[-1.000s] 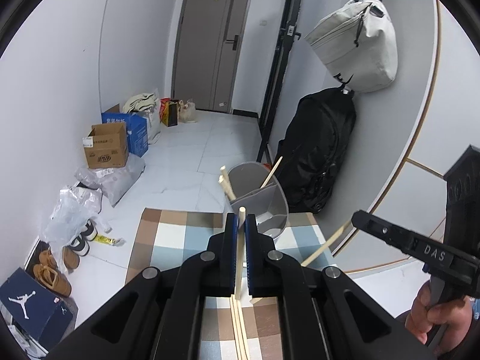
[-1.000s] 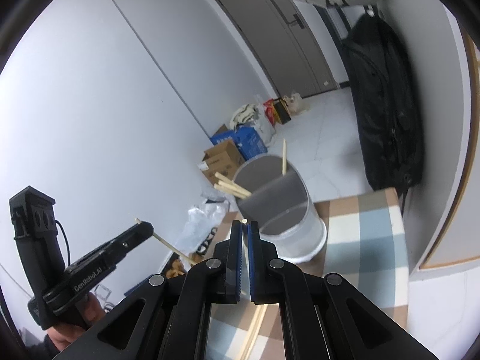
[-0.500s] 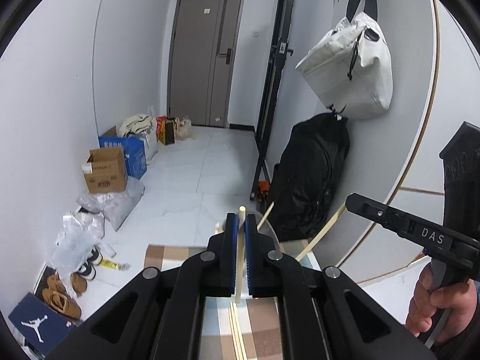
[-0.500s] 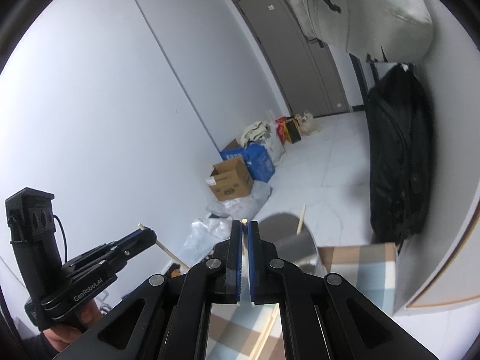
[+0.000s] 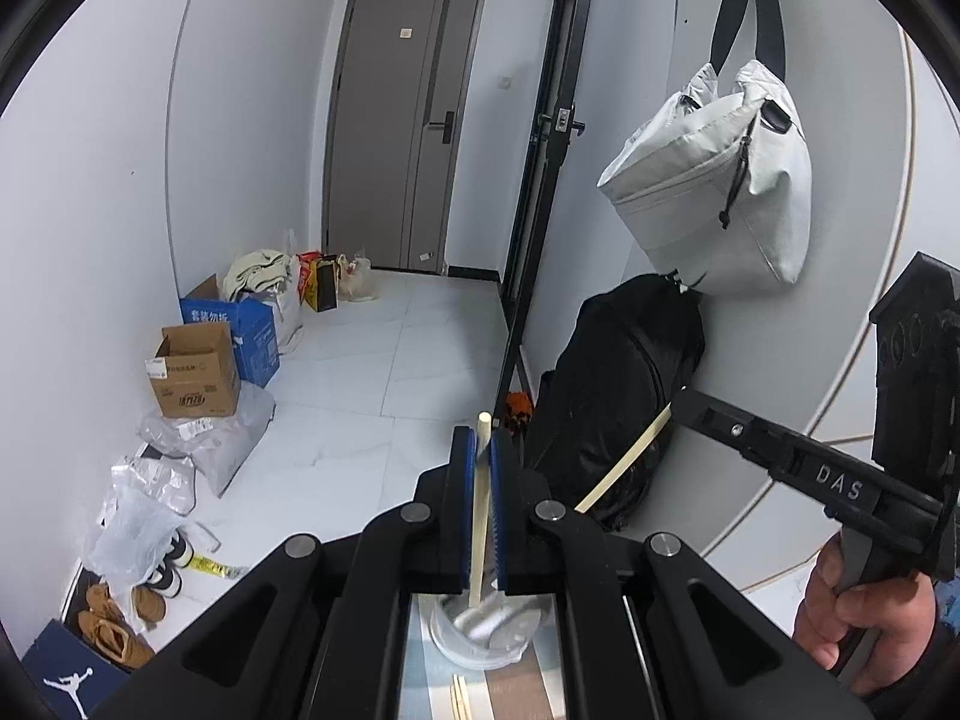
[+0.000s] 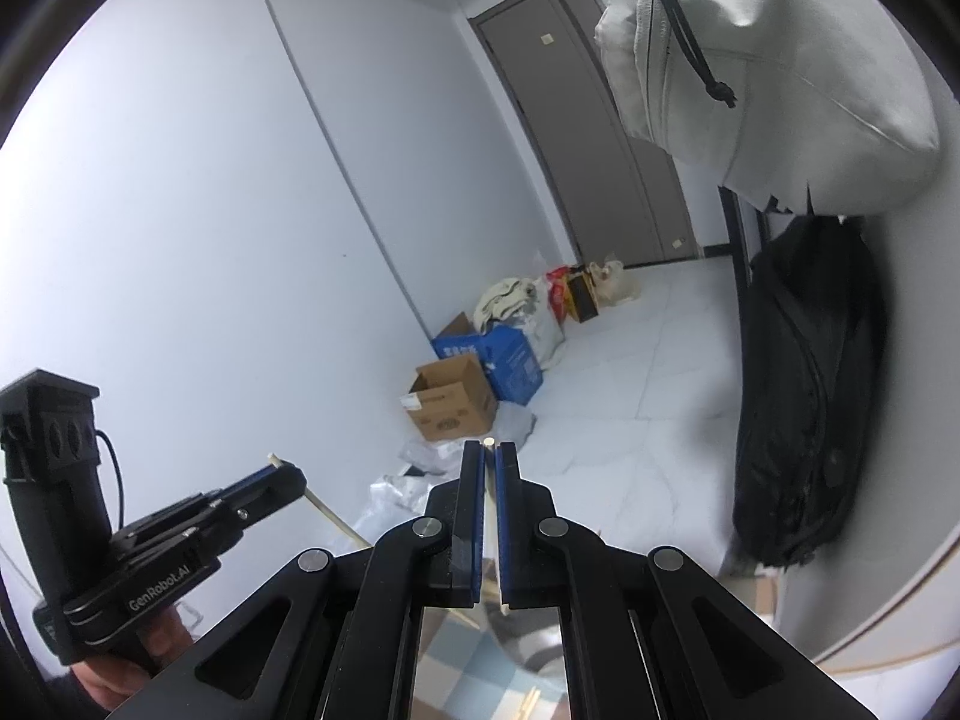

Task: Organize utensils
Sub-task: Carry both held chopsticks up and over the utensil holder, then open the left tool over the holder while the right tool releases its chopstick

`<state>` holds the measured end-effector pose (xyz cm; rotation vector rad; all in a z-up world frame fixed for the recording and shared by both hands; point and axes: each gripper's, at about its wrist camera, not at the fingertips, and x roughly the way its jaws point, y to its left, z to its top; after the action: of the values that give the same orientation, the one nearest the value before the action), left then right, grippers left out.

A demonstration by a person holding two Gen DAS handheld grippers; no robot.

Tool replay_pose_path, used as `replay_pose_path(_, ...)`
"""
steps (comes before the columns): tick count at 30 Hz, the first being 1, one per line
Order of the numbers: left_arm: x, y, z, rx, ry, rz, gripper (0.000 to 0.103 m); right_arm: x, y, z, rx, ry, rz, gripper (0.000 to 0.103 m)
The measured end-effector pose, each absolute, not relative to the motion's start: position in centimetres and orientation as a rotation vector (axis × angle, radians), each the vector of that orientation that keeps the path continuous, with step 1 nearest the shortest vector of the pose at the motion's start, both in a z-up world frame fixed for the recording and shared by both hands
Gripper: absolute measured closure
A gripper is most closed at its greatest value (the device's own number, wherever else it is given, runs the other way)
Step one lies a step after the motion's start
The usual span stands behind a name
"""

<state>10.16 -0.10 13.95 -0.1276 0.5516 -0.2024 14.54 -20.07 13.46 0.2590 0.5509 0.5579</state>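
1. While we hold both tools above the grey holder (image 5: 480,624), our left gripper (image 5: 480,450) clamps one chopstick (image 5: 479,516) — its lower end dips toward that holder.
2. Our right gripper (image 6: 489,456) pinches a second chopstick (image 6: 489,441).
3. Spare chopsticks (image 5: 459,696) lie on the checked mat (image 5: 420,672) — just beside the holder.

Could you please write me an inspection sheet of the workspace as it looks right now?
Surface: checked cloth, mostly hidden by the tools.
Job's things: grey holder below; loose chopsticks on the cloth.
Clutter: cardboard box, blue box, bags, shoes on the floor.
Grippers: left tool shut on a chopstick; right tool shut on another chopstick.
Cables: thin lead on the left tool's handle.
Surroundings: grey door, white bag, black backpack.
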Motion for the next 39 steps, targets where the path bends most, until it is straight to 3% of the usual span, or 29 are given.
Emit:
replay_pose_path(14, 15.0, -0.1, 8.9, -0.154, 0.602, -0.203, 0.102, 18.9, -18.7, 10.0, 0.184, 0.582, 0.529, 0.1)
replay_pose_path(39, 17.3, -1.2, 4.6, -0.152, 0.731, -0.332, 0.102, 20.8, -17.2, 3.2, 0.145, 0.728, 0.582, 0.099)
